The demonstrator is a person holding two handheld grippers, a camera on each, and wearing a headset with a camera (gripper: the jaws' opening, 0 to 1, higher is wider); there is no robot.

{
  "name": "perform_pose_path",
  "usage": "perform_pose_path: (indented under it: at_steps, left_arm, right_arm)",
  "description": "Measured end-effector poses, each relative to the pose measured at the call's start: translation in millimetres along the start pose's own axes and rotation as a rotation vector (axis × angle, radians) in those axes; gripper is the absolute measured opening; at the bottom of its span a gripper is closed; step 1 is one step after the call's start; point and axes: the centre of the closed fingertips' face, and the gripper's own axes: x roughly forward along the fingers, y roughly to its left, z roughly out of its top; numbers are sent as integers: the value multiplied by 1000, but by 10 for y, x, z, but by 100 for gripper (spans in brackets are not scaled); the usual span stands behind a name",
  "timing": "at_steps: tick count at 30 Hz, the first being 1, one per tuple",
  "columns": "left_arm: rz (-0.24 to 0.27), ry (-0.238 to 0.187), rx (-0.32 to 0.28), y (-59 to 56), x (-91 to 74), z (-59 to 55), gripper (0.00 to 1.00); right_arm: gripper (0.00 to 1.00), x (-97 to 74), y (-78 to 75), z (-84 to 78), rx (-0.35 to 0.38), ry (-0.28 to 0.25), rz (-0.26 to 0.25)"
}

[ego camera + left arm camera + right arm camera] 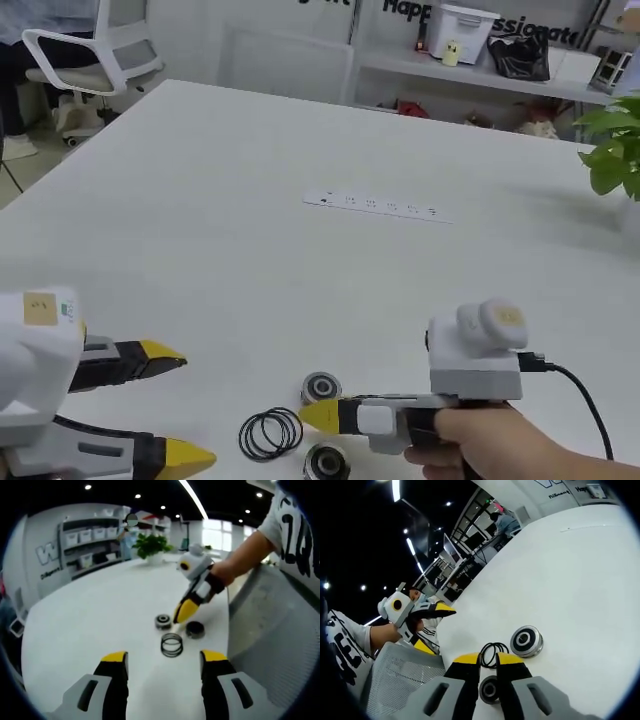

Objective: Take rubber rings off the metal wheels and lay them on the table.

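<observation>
So, left gripper (165, 656): jaws wide apart, nothing betw them, yellow tips aimed at the rings (171, 644), which lie just ahead on the table (250, 150). Right gripper (487, 657): jaws drawn nearly together w/ only a slim gap, gripping nothing. Its tip comes in from the opposite side, between the two wheels, just short of the rings.

Hard to see / cut off:
- near wheel (490, 689) is mostly hidden behind the right gripper's jaws in the right gripper view, and clipped by the bottom edge in the head view
- left gripper's body runs off the bottom-left corner of the head view, so what holds it is out of frame
- hand (500, 445) on the right gripper is cut by the bottom edge
- no. of rings can't be counted, the loops overlap too much
- near wheel looks dark all round; can't tell whether rubber is on it

Task stuff: rings are thin black loops, a small loose stack lying flat on the white top, touching neither wheel. Far wheel (526, 641) is small and round, w/ a bright metal rim, dark centre and a bore, lying flat just beside the rings. Near wheel sits on the other side of the right gripper's tip, close to the table edge.

Further out: white power strip (375, 205) mid-table, well apart from the work, and a green plant (615, 150) at the far right edge
</observation>
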Motion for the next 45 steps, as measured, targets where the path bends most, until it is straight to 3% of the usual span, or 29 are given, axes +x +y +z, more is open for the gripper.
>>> perform_pose_path:
  at_steps: [23, 45]
  left_arm:
    - [6, -2, 1, 47, -9, 28, 59]
    - [-10, 4, 11, 3, 10, 65, 59]
  right_arm:
    - [14, -82, 53, 60, -67, -3, 3]
    - [22, -224, 95, 165, -132, -33, -8]
